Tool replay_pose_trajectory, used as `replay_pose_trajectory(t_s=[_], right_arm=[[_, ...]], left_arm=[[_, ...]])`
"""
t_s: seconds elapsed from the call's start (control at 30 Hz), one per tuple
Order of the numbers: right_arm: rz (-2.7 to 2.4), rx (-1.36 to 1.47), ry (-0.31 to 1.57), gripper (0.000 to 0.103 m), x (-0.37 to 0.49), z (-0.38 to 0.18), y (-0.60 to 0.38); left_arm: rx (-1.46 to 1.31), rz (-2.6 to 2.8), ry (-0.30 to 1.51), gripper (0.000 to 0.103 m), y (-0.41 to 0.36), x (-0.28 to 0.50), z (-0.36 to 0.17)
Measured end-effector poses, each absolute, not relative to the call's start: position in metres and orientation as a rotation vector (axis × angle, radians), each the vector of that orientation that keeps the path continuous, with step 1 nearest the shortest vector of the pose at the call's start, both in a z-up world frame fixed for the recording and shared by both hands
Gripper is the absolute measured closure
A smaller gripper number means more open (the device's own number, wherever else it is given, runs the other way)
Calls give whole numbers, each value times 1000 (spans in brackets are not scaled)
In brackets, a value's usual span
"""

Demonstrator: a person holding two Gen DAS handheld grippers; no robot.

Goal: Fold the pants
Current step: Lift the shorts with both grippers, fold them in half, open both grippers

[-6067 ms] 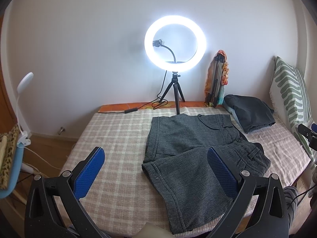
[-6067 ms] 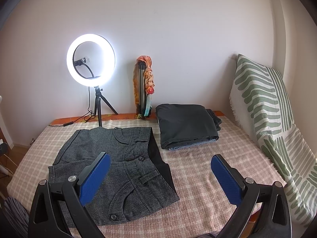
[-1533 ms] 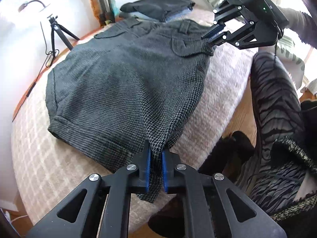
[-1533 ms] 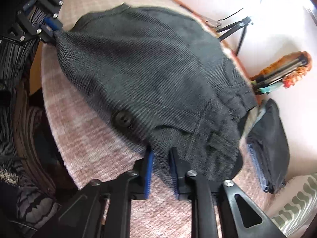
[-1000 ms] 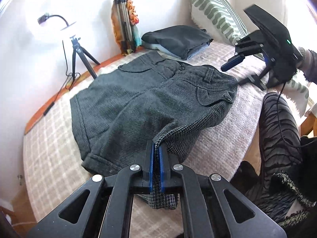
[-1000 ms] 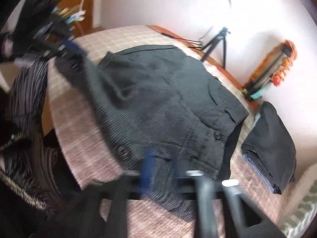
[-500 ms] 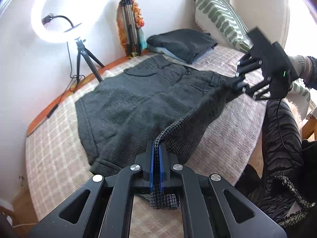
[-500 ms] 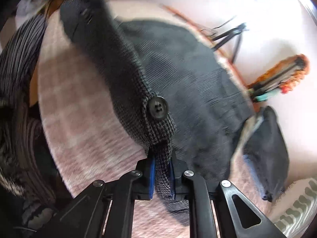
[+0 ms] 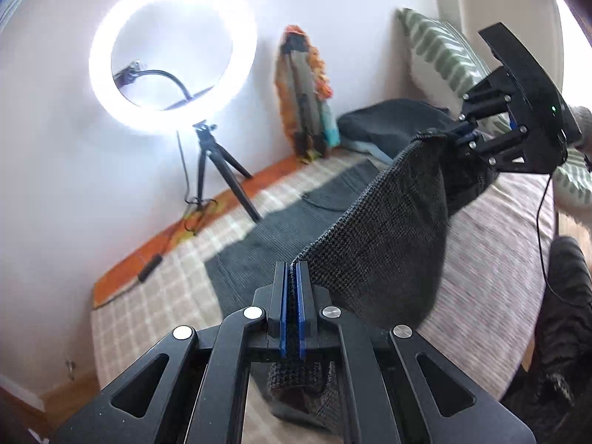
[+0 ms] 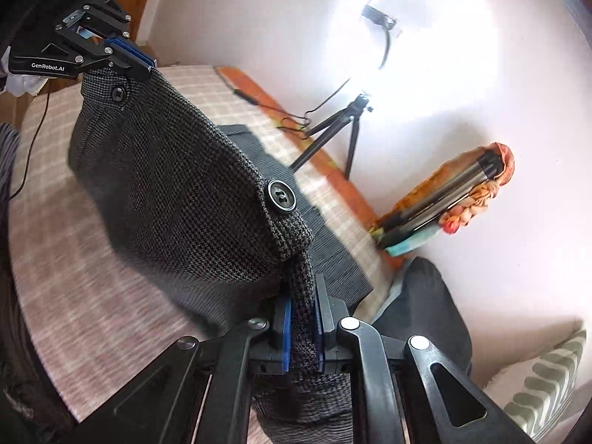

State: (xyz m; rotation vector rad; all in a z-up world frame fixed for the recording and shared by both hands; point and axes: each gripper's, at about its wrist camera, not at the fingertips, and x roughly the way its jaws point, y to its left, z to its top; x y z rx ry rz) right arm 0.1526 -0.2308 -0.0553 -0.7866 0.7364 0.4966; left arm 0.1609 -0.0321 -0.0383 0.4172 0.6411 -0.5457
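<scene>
The dark grey woven shorts (image 9: 384,236) hang stretched between my two grippers, lifted above the checked bedspread (image 9: 155,303). My left gripper (image 9: 291,277) is shut on one edge of the fabric. My right gripper (image 10: 301,296) is shut on the other edge, just below a black button (image 10: 282,195). Each gripper shows in the other's view: the right one (image 9: 466,134) at the upper right, the left one (image 10: 142,63) at the upper left. The far part of the shorts (image 10: 325,244) still lies on the bed.
A lit ring light on a tripod (image 9: 207,170) stands at the bed's far edge, with its cable beside it. A folded tripod wrapped in orange cloth (image 9: 303,111) leans on the wall. A stack of folded dark clothes (image 9: 388,122) and a green striped pillow (image 9: 440,51) lie at the right.
Both grippers have risen, lifting the near edge of the shorts off the bed and carrying it toward the wall. The fabric now hangs taut between them.
</scene>
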Motion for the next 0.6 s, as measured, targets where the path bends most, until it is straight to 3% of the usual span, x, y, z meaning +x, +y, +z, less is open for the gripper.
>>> replay_pose_trajectory(t_s=[0.33, 0.6], right_arm=[[444, -782, 800, 96, 249, -76, -222], [432, -808, 908, 96, 316, -127, -210]], left_arm=[[476, -464, 636, 101, -47, 247, -48], [477, -373, 739, 102, -43, 320, -93]])
